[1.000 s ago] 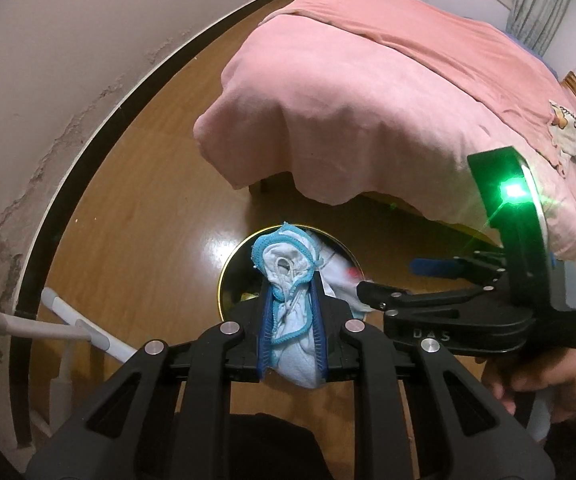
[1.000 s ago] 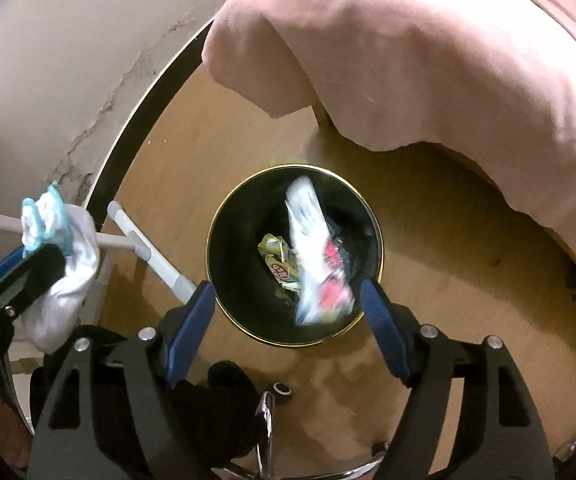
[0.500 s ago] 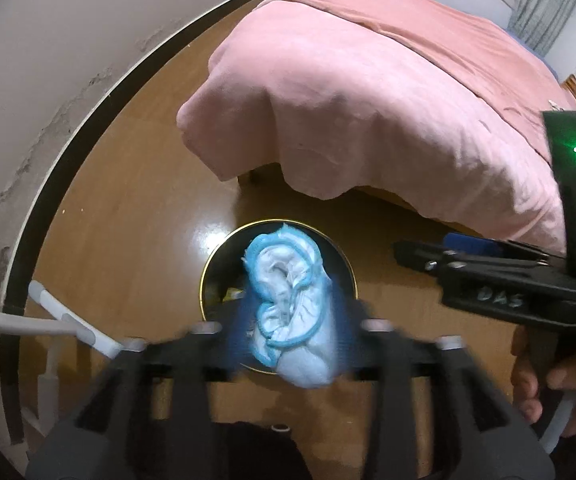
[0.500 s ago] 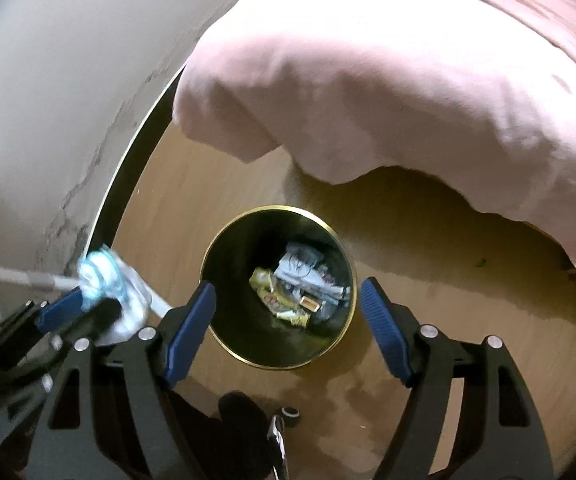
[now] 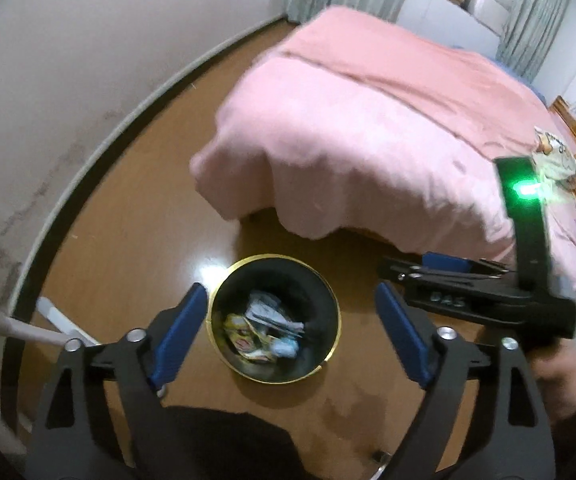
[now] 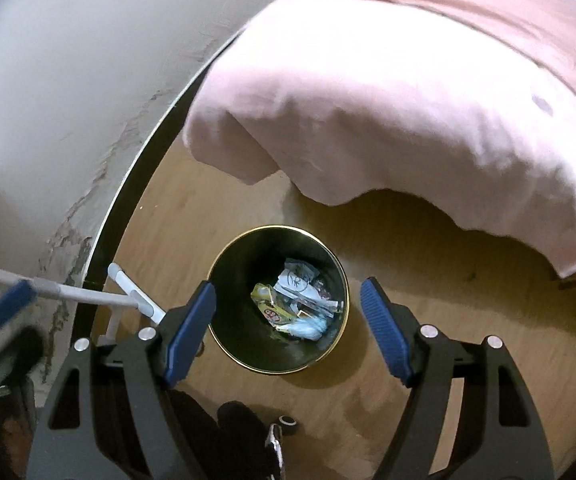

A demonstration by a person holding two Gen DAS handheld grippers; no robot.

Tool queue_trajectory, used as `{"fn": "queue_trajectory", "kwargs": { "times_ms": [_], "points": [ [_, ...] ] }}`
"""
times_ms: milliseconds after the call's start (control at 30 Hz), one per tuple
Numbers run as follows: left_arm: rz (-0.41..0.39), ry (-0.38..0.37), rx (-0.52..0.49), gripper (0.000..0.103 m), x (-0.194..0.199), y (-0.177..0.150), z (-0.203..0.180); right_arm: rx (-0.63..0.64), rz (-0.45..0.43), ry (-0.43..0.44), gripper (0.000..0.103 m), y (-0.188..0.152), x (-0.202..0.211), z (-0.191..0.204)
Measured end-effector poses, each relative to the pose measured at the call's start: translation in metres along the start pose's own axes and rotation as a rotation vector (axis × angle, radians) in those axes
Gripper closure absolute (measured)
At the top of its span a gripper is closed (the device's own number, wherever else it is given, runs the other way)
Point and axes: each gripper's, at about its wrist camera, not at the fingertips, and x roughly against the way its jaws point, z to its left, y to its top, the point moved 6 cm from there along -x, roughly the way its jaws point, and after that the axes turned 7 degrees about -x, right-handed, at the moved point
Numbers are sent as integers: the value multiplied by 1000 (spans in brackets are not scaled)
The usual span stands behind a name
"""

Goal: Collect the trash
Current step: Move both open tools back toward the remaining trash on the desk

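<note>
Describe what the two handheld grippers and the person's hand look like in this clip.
Both grippers, left and right, have black angular frames, silver bolts and ribbed blue finger pads. Seen from the left camera, the right one carries "DAS" lettering and a green light. A bare hand grips its handle, with a dark sleeve.

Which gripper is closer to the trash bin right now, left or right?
Hard to call. Left gripper and right gripper, both open and empty, each hang above the trash bin, framing it alike; in the left view the right sits off to the side.
</note>
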Motion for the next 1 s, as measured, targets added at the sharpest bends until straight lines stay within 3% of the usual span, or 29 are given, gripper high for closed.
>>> {"fn": "queue_trajectory", "kwargs": {
  "times_ms": [233, 367, 500, 600, 733, 833, 1000],
  "points": [
    [-140, 62, 44, 10, 126, -14, 33, 162, -103, 17, 30, -5, 48, 62],
    [-234, 188, 103, 9, 202, -46, 88, 288, -195, 97, 30, -17, 93, 129],
    [-260, 381, 264, 9, 267, -108, 171, 468, -223, 251, 30, -57, 131, 230],
    [-248, 530, 421, 9, 313, -171, 233, 587, -185, 398, 30, -96, 150, 313],
    [-246, 674, 607, 9, 363, -244, 286, 759, -84, 549, 30, -158, 158, 421],
    [-241, 740, 714, 9, 390, -290, 310, 874, 4, 625, 30, -210, 154, 497],
    [-225, 795, 825, 9, 413, -345, 331, 963, 103, 658, 35, -268, 137, 588]
  ]
}}
